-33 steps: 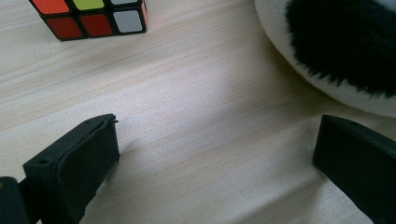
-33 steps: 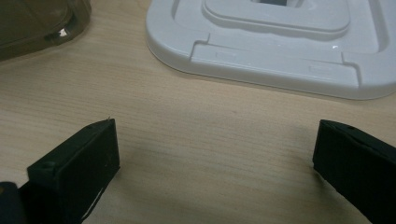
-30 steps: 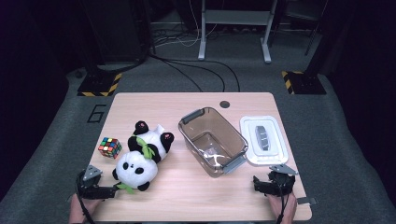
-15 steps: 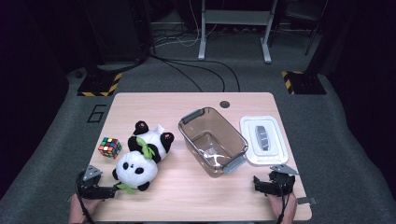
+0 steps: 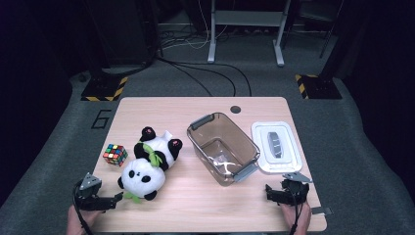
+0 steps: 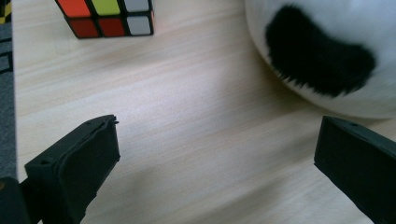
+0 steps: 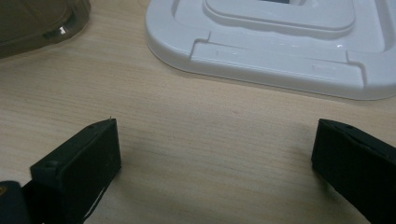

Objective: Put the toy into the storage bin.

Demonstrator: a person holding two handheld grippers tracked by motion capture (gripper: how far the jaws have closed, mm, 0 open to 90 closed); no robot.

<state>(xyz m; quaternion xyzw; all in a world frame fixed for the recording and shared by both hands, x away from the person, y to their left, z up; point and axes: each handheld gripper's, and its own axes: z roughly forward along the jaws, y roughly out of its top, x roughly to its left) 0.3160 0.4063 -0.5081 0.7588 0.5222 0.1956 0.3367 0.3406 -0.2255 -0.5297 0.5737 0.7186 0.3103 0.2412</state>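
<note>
The left hand-held gripper [image 5: 110, 200] rests at the near left edge of the worktop [image 5: 195, 205], jaws wide and empty, just as it was a second ago; nothing has shifted. Beyond it sits the cube [image 5: 115, 154], untouched. Just right of that gripper lies the panda [image 5: 143, 176], its head near the jaw tips but apart from them. A second panda [image 5: 159, 149] lies behind, touching the first. Mid-worktop stands the open bin [image 5: 222, 147], and the lid [image 5: 276, 147] lies flat just beside it. The right hand-held gripper [image 5: 274, 193] rests near the lid's front edge, jaws wide, holding nothing. With no movement, the work looks unstarted; the near panda seems the likeliest first grasp.
</note>
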